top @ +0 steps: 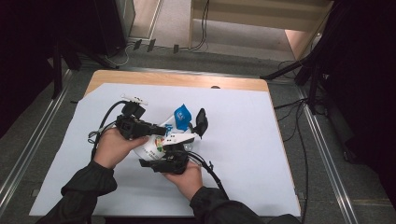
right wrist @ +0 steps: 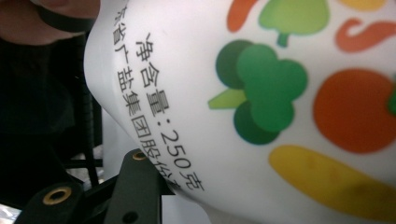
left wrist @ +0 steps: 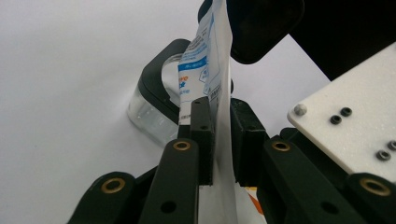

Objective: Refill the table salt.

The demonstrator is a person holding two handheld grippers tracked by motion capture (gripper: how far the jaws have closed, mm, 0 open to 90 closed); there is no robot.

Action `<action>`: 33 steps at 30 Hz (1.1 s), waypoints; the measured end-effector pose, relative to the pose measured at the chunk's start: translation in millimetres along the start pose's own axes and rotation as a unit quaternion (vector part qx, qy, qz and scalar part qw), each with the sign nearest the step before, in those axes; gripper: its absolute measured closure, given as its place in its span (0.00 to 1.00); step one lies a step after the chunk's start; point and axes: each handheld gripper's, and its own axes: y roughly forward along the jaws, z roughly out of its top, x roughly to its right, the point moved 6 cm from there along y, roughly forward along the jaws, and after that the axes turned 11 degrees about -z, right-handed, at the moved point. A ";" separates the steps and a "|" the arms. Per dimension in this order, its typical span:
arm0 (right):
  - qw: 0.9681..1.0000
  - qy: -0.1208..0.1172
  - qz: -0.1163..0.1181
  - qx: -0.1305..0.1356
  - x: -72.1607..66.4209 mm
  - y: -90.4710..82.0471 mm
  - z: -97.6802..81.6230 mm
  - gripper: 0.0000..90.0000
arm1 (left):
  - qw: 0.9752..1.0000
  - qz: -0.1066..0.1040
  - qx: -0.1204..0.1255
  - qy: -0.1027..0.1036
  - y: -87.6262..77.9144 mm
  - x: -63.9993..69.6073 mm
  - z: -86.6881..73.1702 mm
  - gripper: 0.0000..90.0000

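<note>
Your left tongs [left wrist: 219, 140] are clamped on the thin edge of the white plastic pouch with blue print and vegetable pictures [left wrist: 210, 70], held above the white-covered counter [top: 243, 140]. From above, both tongs meet at the pouch. The left gripper view adds a clear, black-rimmed container [left wrist: 156, 102] behind. Your right tongs [top: 175, 151] press against the pouch's bulging side; I cannot tell their grip.

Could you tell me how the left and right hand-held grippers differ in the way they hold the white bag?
The left hand-held gripper pinches a thin flat edge of the white bag, its jaws nearly shut; the right hand-held gripper holds the bag's bulging printed body, its jaws wider apart. In the high view the left comes in from the left, the right from below. Both grip the same bag.
</note>
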 end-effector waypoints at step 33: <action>1.000 0.019 0.020 0.010 0.3 -1.3 4.0 0.69 | 1.000 -0.002 -0.002 0.002 -4.8 3.7 -1.6 0.90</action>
